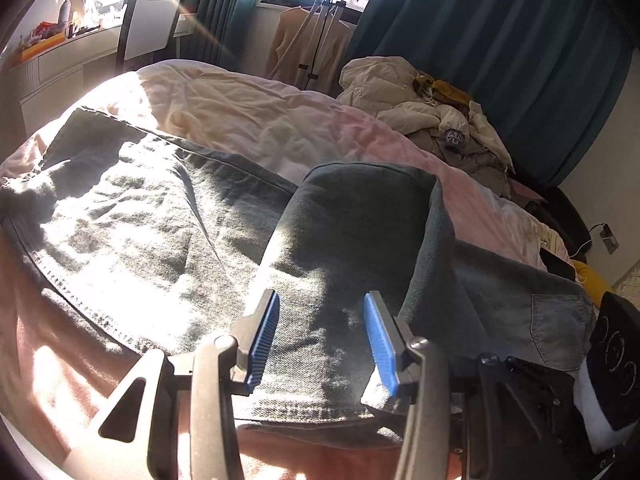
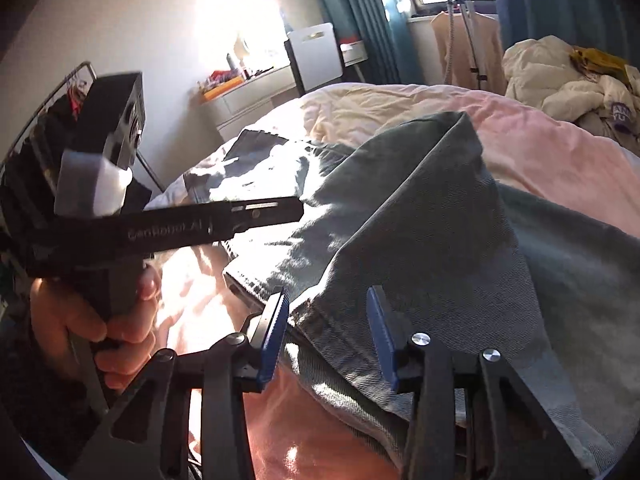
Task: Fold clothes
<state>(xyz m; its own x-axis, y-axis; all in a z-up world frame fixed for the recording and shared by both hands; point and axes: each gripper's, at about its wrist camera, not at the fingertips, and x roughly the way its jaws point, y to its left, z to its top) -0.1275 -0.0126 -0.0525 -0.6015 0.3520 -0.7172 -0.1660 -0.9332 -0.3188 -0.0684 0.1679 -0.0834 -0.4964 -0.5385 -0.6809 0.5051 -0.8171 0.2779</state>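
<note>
Dark jeans (image 1: pixel 168 216) lie on the pink bed (image 1: pixel 280 120). Left gripper (image 1: pixel 320 336) and right gripper (image 2: pixel 328 328) hover over them, jaws part-open, gripping nothing.

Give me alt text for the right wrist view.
Grey jeans, partly folded, lie on a pink bed cover, with the open right claw just above their near edge. At left, a hand holds the left claw's handle.
</note>
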